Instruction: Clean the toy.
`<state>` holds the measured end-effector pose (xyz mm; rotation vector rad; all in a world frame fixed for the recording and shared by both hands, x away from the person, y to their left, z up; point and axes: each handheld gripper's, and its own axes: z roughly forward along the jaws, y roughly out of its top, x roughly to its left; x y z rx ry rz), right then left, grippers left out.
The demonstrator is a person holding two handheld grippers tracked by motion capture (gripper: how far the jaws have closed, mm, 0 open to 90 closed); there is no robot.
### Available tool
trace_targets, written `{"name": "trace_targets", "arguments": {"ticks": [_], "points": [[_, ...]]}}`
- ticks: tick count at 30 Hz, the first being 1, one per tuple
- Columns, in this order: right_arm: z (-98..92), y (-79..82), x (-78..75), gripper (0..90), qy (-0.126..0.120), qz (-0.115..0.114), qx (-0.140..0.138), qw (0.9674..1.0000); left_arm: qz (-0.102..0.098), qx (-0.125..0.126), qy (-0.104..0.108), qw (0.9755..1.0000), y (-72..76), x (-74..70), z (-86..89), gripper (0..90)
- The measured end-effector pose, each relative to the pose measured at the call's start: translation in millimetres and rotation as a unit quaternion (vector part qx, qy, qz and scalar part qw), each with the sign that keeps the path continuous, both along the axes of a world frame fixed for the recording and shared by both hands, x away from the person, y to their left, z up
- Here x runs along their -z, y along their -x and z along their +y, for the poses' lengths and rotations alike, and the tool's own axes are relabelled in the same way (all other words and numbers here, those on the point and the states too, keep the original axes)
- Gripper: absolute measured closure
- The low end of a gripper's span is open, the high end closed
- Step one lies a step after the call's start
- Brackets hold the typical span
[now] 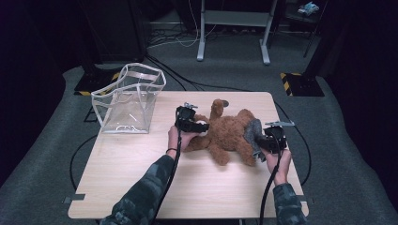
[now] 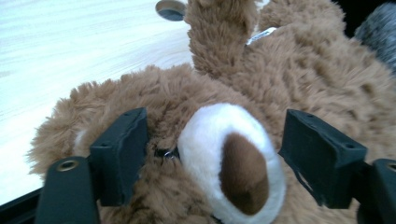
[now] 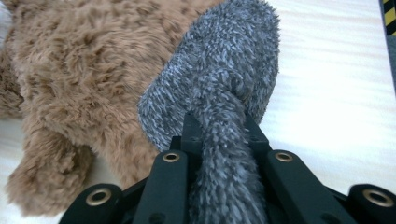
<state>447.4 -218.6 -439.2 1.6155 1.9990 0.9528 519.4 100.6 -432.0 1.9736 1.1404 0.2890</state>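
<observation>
My right tongs (image 3: 219,135) were clamped on the fuzzy grey sock (image 3: 224,70), anchoring it; left tongs (image 2: 210,154) stood apart, straddling the brown plush bear's (image 2: 299,79) muzzle, unclamped.

Teddy bear (image 1: 230,133): tan-brown fur, white muzzle (image 2: 219,140) with dark brown nose (image 2: 245,172). Sock (image 3: 224,88) on its leg: mottled grey fuzz. Both grippers black, brass-coloured screw eyelets. Table (image 1: 141,159): pale wood grain. Bag (image 1: 129,98), upper left: clear plastic, white trim. Sleeves (image 1: 141,197): dark camouflage. Floor: grey carpet, yellow-black hazard stripes at the stand feet.
</observation>
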Motion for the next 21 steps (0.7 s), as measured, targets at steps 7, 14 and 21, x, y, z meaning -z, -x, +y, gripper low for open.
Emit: {"name": "trace_targets", "arguments": {"ticks": [7,14,21], "points": [[-22.7,20.8,9.5,76.9,-0.002,0.008,0.019,0.9998,-0.029,-0.011,0.018,0.9994,34.1,-15.2,-1.9,15.4],[-32.6,33.4,9.5,76.9,0.003,0.01,0.025,0.9996,-0.032,-0.001,0.014,0.9994,66.7,-7.9,-20.7,11.7],[-35.0,37.5,18.1,76.9,-0.003,0.015,0.029,0.9995,-0.016,0.007,0.012,0.9998,96.1,18.9,-45.3,10.8]]}}
